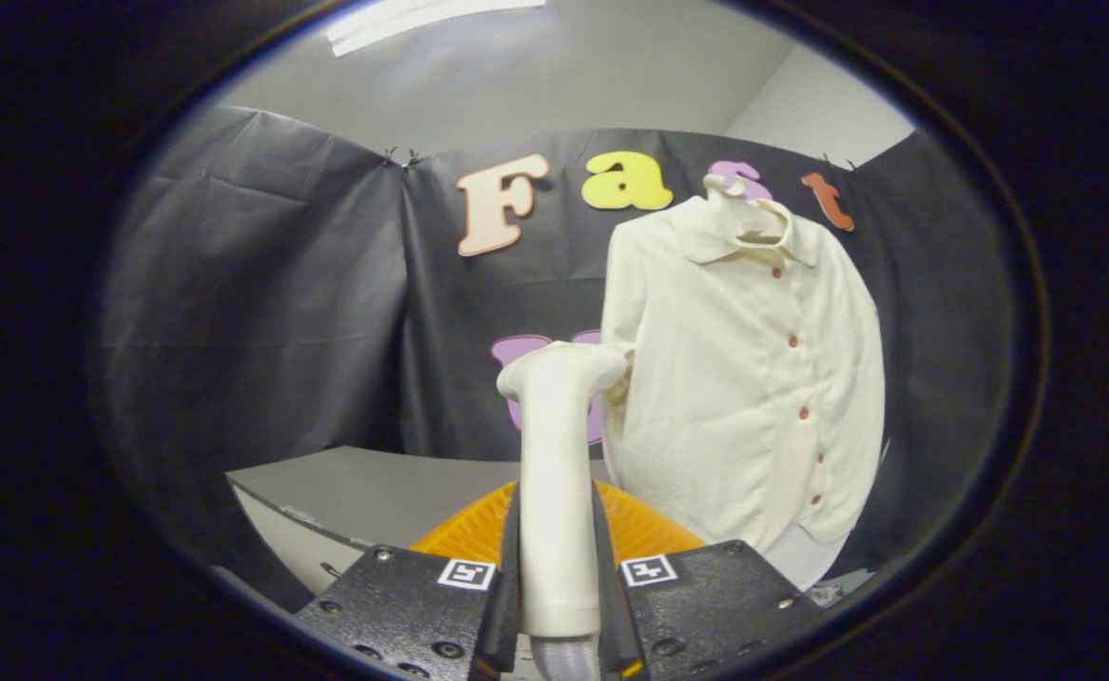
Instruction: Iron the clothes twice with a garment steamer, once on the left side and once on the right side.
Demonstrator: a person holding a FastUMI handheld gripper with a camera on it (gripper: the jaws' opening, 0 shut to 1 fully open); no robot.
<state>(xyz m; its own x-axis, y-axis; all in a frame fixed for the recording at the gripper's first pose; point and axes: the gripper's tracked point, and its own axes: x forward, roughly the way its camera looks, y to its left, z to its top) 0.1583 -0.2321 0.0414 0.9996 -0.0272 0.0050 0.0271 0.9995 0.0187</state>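
Gripper (559, 591) clamped on the garment steamer (556, 473), both fingers pressing its white handle from either side, handle upright between them. Steamer head (568, 367) tips over to the right at the top, its nozzle end just beside the shirt's (753, 378) near sleeve (touching or a hair apart, cannot tell).

Shirt is cream, long-sleeved, dark buttons down the front, hanging on a white hanger (729, 194) against the black cloth wall (261, 312). It sits beyond the fingers and to the right of the steamer. Hem hangs low, near the right finger block.

Orange ribbed thing (644, 525) right behind the handle, just ahead of the fingers, round-edged; could be a basket or tub, contents hidden by the handle and fingers.

Grey table (365, 482) beyond the fingers on the left, its front edge angled toward the gripper, top bare where visible. Open room left of the steamer, between handle and wall. Right of the shirt only a narrow strip of wall.
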